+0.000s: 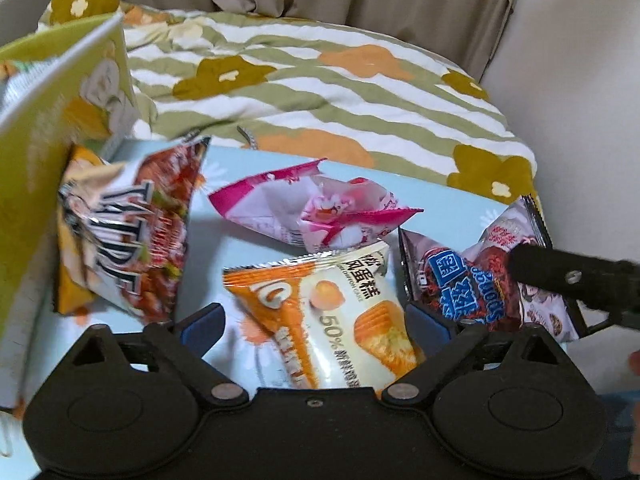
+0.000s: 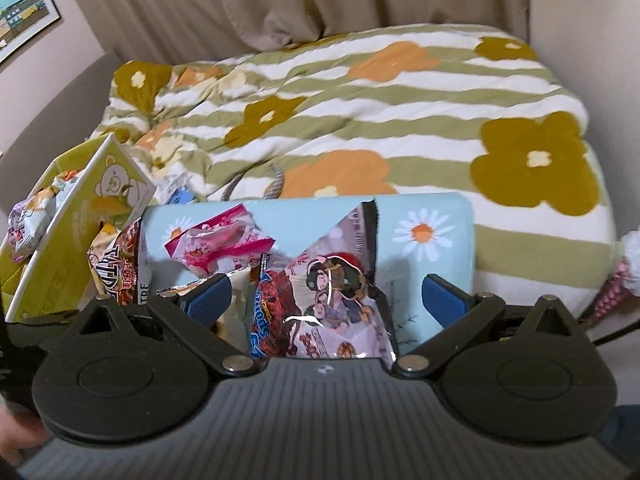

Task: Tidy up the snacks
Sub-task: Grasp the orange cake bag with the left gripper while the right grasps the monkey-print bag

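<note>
Only the right wrist view shows snacks inside the green box (image 2: 76,216); both pairs of fingers (image 1: 316,320) (image 2: 326,300) spread wide, holding nothing, over an orange cake packet (image 1: 340,316) and a purple snack bag (image 2: 340,288).

My left claw (image 1: 316,320) hangs jaws wide over an orange-and-cream cake packet (image 1: 328,316) lying between my blue pads (image 1: 202,330), untouched. Behind it a crumpled pink wrapper (image 1: 316,210); at left a red-brown snack bag (image 1: 132,228) leaning on a yellow-green cardboard box (image 1: 44,140); at right a purple cartoon packet (image 1: 472,280). All rest on a pale blue daisy-print surface (image 1: 224,240).
</note>
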Available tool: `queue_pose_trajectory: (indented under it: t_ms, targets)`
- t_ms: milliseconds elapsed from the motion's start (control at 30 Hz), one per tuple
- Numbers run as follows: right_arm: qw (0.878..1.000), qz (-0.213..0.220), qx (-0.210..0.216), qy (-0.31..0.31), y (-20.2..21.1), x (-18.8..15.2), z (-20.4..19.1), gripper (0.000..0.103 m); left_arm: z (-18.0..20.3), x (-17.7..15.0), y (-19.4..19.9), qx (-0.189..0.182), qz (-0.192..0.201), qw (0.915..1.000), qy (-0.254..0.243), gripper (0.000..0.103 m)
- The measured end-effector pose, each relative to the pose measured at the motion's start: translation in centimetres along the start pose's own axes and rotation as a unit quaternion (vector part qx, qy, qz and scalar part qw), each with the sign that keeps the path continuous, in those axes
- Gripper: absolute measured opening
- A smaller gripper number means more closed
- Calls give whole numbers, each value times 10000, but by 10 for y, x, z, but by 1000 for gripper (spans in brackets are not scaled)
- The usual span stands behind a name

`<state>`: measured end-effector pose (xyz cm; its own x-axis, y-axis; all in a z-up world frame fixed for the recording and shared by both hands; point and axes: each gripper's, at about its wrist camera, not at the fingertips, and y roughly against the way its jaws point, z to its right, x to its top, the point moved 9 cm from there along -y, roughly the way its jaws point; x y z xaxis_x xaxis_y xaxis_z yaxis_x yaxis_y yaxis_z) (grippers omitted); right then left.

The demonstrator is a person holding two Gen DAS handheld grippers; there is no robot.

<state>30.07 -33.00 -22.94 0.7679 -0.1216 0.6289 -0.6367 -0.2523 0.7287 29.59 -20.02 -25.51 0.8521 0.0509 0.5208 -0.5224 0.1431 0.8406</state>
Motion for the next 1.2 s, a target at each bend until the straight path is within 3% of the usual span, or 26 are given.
queue_pose_trajectory:
  t_ms: [67, 167, 267, 700, 767, 933, 1200]
  targets:
    - [9999, -112, 92, 29, -11, 1, 0, 103, 1, -1, -5, -96, -57, 9999, 18, 92]
    - [9995, -263, 190, 27, -26, -2, -3, 103, 4, -8, -15, -258, -303, 9992, 64, 70]
    - [9988, -408, 260, -13, -36, -8, -3, 103, 5, -10, -12, -144, -218, 9995, -172, 68]
    - [9974, -578, 388, -185, -49, -21, 4, 103, -17, -27, 3, -12, -260, 9992, -312, 67]
    - [9969, -613, 448, -189, -50, -21, 3, 95, -23, -30, 6, 29, -258, 9992, -288, 67]
    - [9967, -620, 487, -175, -48, -24, 0, 86, -31, -34, 12, 111, -242, 9993, -263, 66]
    - [9972, -542, 457, -227, -27, -35, -8, 82, -29, -39, 32, -53, -102, 9996, -272, 65]
